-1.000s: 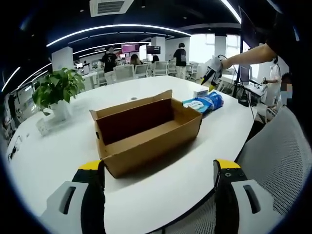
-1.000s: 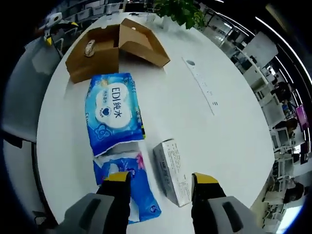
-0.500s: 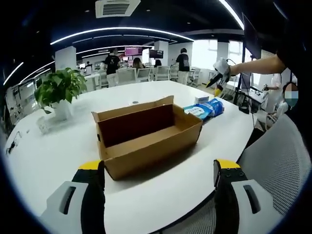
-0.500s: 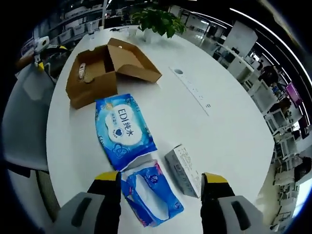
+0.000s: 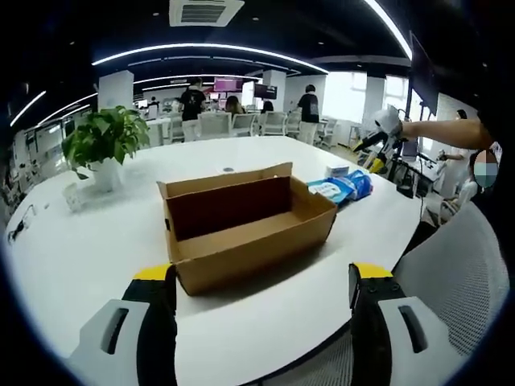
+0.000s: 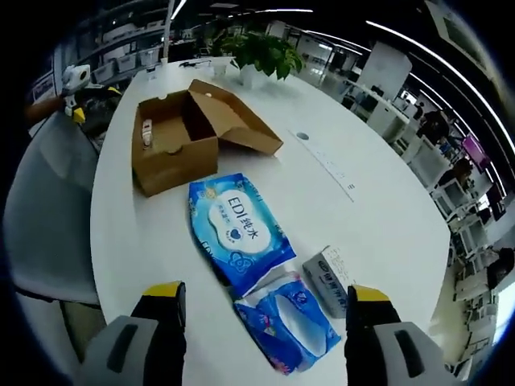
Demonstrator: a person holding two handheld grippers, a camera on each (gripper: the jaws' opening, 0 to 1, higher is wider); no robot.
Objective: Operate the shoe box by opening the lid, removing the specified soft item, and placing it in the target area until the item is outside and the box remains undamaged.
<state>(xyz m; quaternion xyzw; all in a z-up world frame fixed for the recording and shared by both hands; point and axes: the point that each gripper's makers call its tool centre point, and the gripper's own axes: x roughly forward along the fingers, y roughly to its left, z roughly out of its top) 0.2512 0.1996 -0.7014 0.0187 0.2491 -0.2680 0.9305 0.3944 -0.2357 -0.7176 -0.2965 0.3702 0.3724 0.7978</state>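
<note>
An open brown cardboard shoe box [image 5: 241, 229] [image 6: 181, 137] lies on the white table [image 5: 72, 249], its lid flap folded back. In the right gripper view a small object lies inside it. Beyond the box lie a blue wet-wipes pack [image 6: 239, 232] [image 5: 328, 188] and a smaller blue tissue pack [image 6: 290, 322]. My left gripper [image 5: 261, 281] stands open in front of the box, holding nothing. My right gripper [image 6: 265, 297] is open above the tissue pack and also appears as the right gripper [image 5: 385, 133] at the right of the left gripper view.
A small white carton [image 6: 330, 277] lies beside the tissue pack. A potted plant [image 5: 100, 149] stands at the table's far side. Mesh chairs [image 5: 459, 273] sit at the table edge. A power strip [image 6: 326, 161] runs along the table. People stand among the distant desks.
My right gripper has drawn back and up from the packs, so they look smaller and farther. The left gripper view has shifted only slightly. The box has not moved.
</note>
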